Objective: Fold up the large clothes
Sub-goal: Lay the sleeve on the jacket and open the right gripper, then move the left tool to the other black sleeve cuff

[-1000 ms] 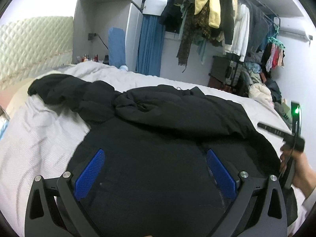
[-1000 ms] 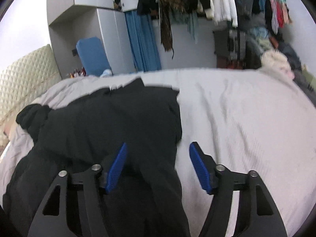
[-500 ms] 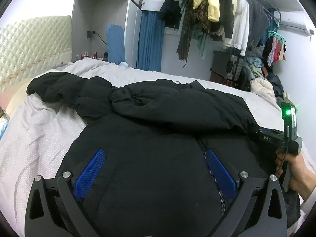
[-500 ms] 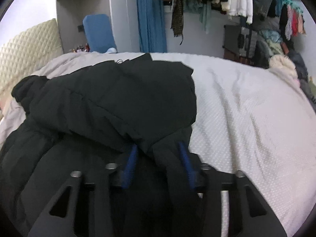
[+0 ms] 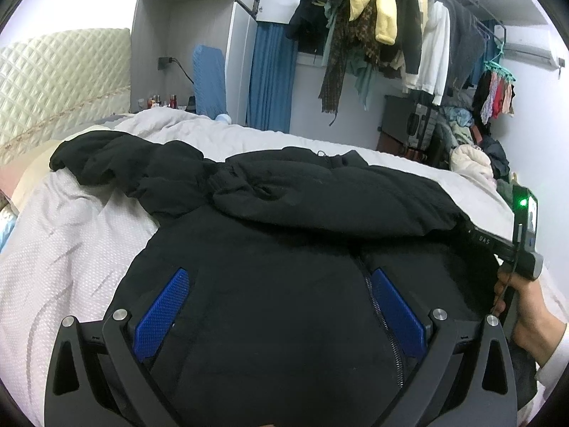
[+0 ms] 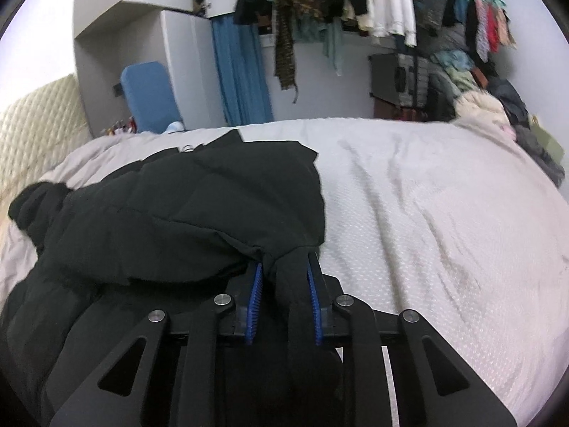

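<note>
One sleeve lies folded across the black puffer jacket; the right gripper clenches what seems its edge, the left gripper gapes; the upper-left sleeve remains.

Black puffer jacket. White dotted-weave bedspread. Claw pads blue, ribbed. Cream diamond-quilted headboard at ten o'clock. Blue curtain.

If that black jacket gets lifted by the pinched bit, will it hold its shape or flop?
Probably flop: the jacket already bunches into soft folds where the right gripper pinches it. It looks puffy, so likely bulky yet light for its size. The rest would probably drag over the bed, since most of it lies outside the open left gripper.
</note>
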Demonstrator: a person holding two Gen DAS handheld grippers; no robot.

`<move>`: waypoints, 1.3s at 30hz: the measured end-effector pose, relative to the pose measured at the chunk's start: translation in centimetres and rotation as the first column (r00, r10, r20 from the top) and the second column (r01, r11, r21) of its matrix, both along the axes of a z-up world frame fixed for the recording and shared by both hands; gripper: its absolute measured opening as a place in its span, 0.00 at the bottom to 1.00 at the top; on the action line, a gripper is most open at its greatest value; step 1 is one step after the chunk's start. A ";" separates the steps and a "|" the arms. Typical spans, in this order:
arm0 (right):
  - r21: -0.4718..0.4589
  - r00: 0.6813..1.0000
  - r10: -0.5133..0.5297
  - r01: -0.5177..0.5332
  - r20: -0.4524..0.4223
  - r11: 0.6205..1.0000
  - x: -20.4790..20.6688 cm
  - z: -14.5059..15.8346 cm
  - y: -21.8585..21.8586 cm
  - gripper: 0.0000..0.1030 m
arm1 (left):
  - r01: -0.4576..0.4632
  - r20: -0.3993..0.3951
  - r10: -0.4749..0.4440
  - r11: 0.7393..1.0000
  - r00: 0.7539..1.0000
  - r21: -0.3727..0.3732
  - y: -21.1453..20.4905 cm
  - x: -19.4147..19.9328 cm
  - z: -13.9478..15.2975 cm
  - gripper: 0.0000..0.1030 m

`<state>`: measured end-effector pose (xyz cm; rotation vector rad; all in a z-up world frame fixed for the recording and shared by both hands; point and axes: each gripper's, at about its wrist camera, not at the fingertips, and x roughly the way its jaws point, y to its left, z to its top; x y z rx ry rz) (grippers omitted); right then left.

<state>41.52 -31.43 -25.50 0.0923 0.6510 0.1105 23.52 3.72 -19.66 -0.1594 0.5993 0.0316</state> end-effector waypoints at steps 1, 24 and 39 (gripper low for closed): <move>0.002 1.000 -0.006 0.006 0.000 1.000 0.0 0.1 -0.3 0.18 | 0.000 0.002 0.000 1.000 1.000 0.000 0.0 0.0 0.1 1.00; 0.044 0.982 0.113 -0.121 0.153 0.992 -12.0 12.3 4.6 0.26 | 0.028 0.129 -0.028 1.000 0.991 0.000 0.2 -4.8 4.2 1.00; 0.011 0.947 0.218 -0.227 0.237 0.974 -22.6 12.7 9.1 0.42 | 0.037 0.172 -0.036 0.999 0.984 -0.003 1.1 -7.2 5.1 1.00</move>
